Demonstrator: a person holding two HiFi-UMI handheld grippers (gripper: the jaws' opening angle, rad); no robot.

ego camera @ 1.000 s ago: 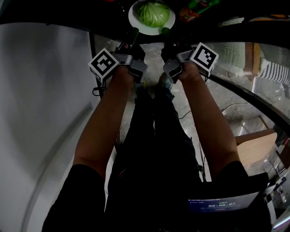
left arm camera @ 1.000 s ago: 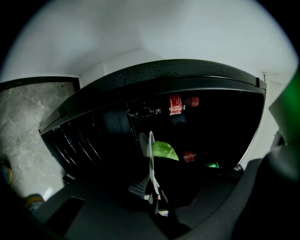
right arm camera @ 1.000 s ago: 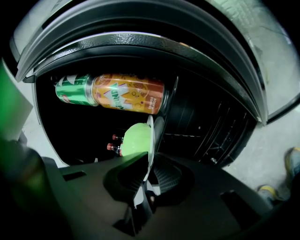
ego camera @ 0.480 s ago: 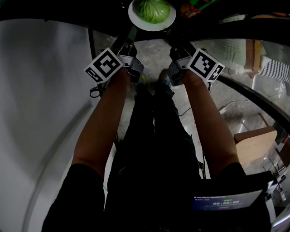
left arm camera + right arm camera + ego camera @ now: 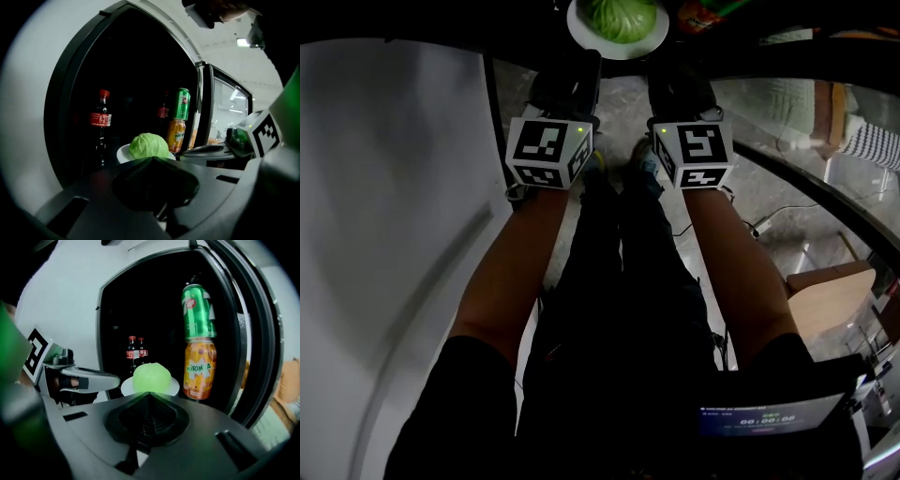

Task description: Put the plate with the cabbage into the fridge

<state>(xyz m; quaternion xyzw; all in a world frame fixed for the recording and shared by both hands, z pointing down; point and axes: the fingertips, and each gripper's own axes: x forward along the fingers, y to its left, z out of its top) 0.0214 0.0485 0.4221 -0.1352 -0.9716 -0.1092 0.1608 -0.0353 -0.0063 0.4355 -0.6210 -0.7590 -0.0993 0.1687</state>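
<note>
The white plate (image 5: 649, 42) with the green cabbage (image 5: 622, 14) rests inside the dark open fridge, at the top of the head view. Both gripper views show the cabbage (image 5: 148, 145) (image 5: 151, 377) on its plate (image 5: 123, 153) (image 5: 172, 387) straight ahead, beyond the jaw tips. My left gripper (image 5: 570, 80) and right gripper (image 5: 677, 82) sit side by side just short of the plate, apart from it. Their jaws meet with nothing between them. The right gripper (image 5: 204, 150) shows beside the left one's view, and the left gripper (image 5: 110, 379) shows in the right one's.
A cola bottle (image 5: 100, 126) stands left of the plate. A green can (image 5: 198, 310) is stacked on an orange can (image 5: 200, 367) to its right. The glass fridge door (image 5: 229, 112) hangs open at the right. A white panel (image 5: 394, 234) is on the left, a wooden seat (image 5: 830, 295) on the right.
Both grippers have drawn back from the plate's rim toward me and rolled so their marker cubes face up. The plate stays in the fridge.
</note>
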